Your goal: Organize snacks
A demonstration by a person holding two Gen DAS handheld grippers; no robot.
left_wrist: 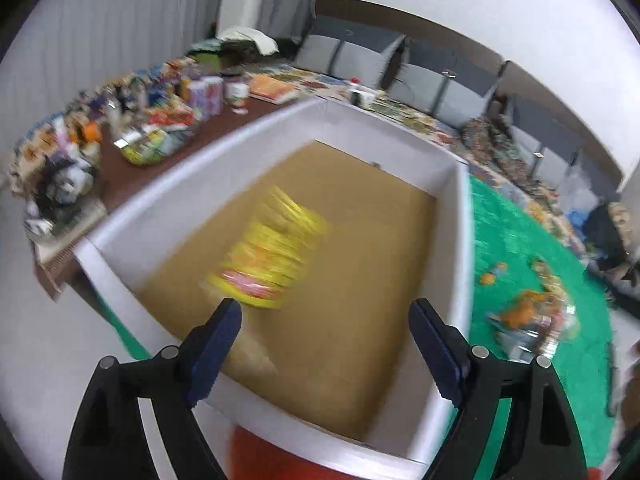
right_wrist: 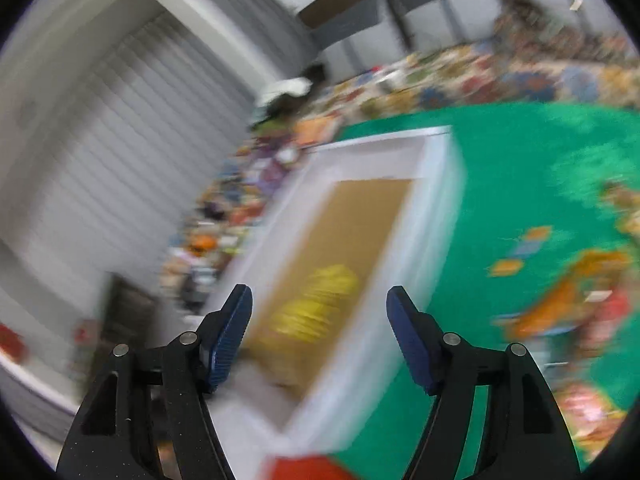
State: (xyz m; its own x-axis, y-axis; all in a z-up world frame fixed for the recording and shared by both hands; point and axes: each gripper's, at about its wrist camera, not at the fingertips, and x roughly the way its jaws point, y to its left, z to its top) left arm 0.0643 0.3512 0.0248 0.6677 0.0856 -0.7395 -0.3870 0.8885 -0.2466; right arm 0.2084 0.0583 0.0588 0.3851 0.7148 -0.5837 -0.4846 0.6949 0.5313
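Left gripper jaws spread wide, nothing between them, blue pads hanging over the near end of a white box. Right gripper jaws also spread, empty, blue fingertips over the same white box seen from its near end. Inside the box, on the brown cardboard floor, lies a yellow snack pack, a ribbed yellow wrapper with a red-pink patch at its near end; it sits just beyond the left gripper's left pad, whether touching cannot be told through the motion blur. In the right wrist view the same yellow snack pack lies in the near half of the box, between the two jaws in the picture. Print on the wrapper is smeared, no brand or text readable. The box rests on a green mat. Right of the box on the mat, a heap of orange snack packets and small orange pieces near it, labels unreadable. Left of the box, a brown table carries a clear bag of mixed snacks, cans and jars and many colourful packs, all too blurred to read. A red object shows at the box's near edge. Grey sofa cushions stand along the far wall. Right wrist view is heavily blurred throughout.
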